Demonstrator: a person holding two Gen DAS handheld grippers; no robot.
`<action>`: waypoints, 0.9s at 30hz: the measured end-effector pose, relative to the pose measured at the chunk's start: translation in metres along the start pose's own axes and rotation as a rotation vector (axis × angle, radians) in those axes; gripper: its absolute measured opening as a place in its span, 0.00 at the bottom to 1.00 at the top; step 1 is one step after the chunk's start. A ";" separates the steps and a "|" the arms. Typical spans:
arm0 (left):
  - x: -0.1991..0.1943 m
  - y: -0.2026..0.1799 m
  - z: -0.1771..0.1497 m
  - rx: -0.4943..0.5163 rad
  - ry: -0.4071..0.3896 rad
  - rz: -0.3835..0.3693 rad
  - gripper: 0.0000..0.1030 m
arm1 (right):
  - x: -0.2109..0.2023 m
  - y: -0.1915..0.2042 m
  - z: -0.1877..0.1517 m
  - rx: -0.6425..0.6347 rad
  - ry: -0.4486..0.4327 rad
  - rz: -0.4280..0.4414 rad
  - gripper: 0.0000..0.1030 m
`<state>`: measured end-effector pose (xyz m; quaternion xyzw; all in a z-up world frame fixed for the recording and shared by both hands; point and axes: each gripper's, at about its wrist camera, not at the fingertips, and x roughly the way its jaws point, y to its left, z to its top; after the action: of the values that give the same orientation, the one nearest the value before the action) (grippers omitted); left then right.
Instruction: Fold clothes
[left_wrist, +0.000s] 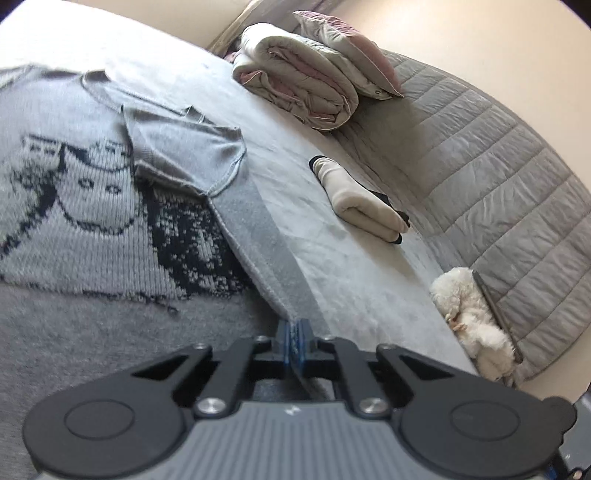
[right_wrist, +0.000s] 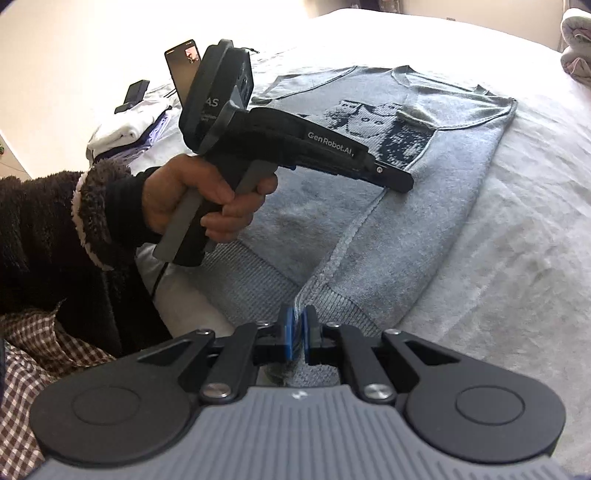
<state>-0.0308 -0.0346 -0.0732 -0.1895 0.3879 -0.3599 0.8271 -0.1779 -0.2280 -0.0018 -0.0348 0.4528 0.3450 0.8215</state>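
I see no box or basket here, only the bed (left_wrist: 332, 258), its pale grey sheet bearing everything; the grey sweater (left_wrist: 110, 221) lies flat on it, spread across the left half of my left wrist view and through the middle of my right wrist view. It is a knit with a dark navy picture woven into the chest, a round face with small eyes under something like a hat; one sleeve (left_wrist: 184, 155) is folded across the chest, its cuff hem toward three o'clock; the ribbed waistband runs along the near edge in my right view.

My left gripper (left_wrist: 295, 332) has its blue pads pinched together on the sweater's folded side edge, the cloth rising from them toward twelve o'clock; my right gripper (right_wrist: 298, 332) is likewise closed, its pads gripping the ribbed hem where a seam meets it. In the right view my left hand (right_wrist: 207, 199) holds its tool at ten o'clock, above the sweater.

Beyond the sweater, at two o'clock in the left view, a folded cream garment (left_wrist: 365, 206) rests on the sheet; a rolled duvet (left_wrist: 295, 92) with a pillow (left_wrist: 347, 48) on it sits at one o'clock; a white plush toy (left_wrist: 469, 317) lies at four o'clock against the quilted headboard (left_wrist: 498, 184).
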 end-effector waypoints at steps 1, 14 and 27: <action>0.000 0.000 0.000 0.004 -0.001 0.012 0.04 | 0.003 0.001 0.000 0.002 0.008 0.003 0.07; 0.000 0.007 0.002 -0.030 0.031 0.061 0.18 | 0.021 0.012 0.016 -0.073 0.094 0.069 0.18; -0.065 0.055 0.027 -0.074 -0.171 0.266 0.55 | 0.039 -0.020 0.070 0.133 -0.066 0.044 0.36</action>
<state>-0.0137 0.0514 -0.0561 -0.1967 0.3510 -0.2151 0.8898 -0.1018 -0.1961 0.0044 0.0409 0.4481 0.3330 0.8287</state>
